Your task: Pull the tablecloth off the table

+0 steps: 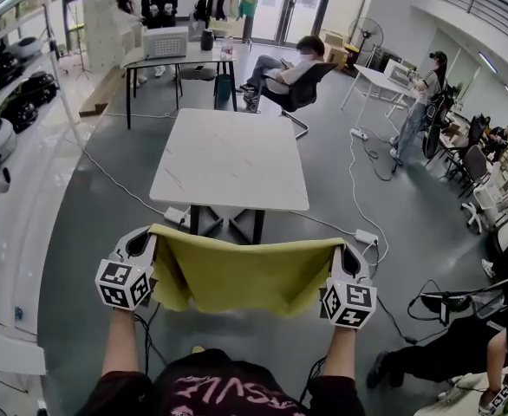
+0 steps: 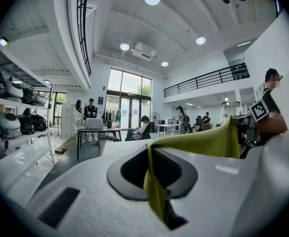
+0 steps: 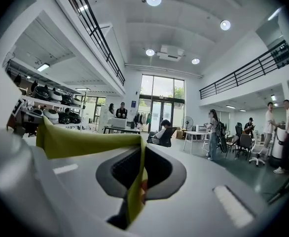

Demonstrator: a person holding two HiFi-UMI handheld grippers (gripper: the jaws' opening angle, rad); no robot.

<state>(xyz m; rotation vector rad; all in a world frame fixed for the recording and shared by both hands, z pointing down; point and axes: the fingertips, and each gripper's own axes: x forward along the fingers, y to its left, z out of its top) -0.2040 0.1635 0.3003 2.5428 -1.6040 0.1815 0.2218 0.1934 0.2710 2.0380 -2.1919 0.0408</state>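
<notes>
Left gripper (image 1: 141, 245) and right gripper (image 1: 351, 260) are each clamped tight on a top corner of the yellow tablecloth (image 1: 237, 276). I see the white worktop (image 1: 232, 159) bare, well ahead; the cloth hangs clear of it between them. It looks soft, light and floppy, so corners hold best. How deep each pinch goes is hidden

Soft matt olive cloth tablecloth (image 1: 237, 274); smooth white marble-look table (image 1: 228, 159); slightly glossy grey floor (image 1: 107, 224).
</notes>
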